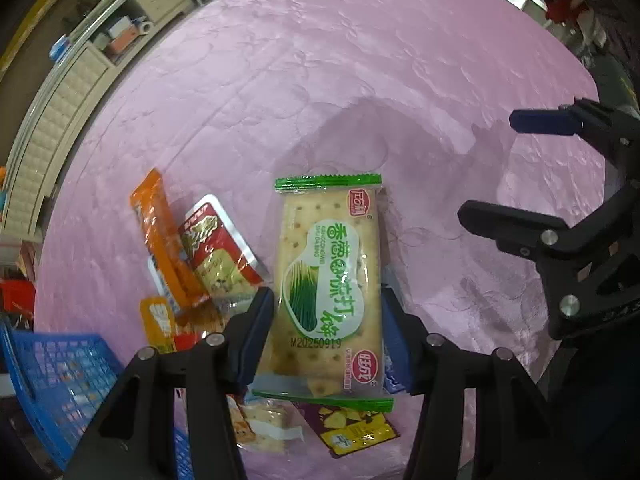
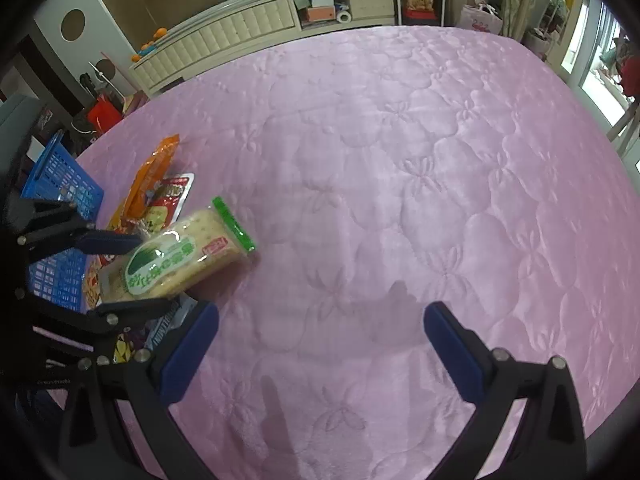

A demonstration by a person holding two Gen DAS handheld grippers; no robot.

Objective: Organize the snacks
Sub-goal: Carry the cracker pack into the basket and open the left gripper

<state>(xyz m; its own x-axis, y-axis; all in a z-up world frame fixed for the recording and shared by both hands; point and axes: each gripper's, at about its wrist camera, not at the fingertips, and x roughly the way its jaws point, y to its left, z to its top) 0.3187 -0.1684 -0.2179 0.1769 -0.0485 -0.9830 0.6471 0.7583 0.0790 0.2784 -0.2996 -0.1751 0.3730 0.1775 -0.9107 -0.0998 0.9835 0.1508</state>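
We are pinching a green-trimmed pack of soda crackers (image 1: 328, 288) between the blue pads of the left gripper (image 1: 326, 336); the pads are pressing on its two long sides, and in the right wrist view the pack (image 2: 180, 260) is tilting up off the pink quilted bedspread (image 1: 320, 80), its far green seam lowest and nearest the cloth. The left gripper (image 2: 120, 276) is reaching it from the left side of that view.

The pack is hanging over a small heap of snacks near the bedspread's left edge. Just left of it, a red and silver packet (image 1: 218, 248) is lying against a long orange packet (image 1: 164, 240), which is overlapping it. A small yellow sachet (image 1: 158, 322) is sitting near them, close to the left finger. Under the near end of the crackers we are seeing a purple and yellow bag (image 1: 352, 426) and a clear wrapper with a pale biscuit (image 1: 264, 424) inside.

A blue plastic basket (image 1: 52, 380) is standing at the bedspread's left edge, just beside the heap.

Our right gripper (image 2: 320, 348) is standing spread wide over bare bedspread, well to the right of the snacks, with nothing between its pads. From the left wrist view it (image 1: 520, 168) is showing at the right edge.
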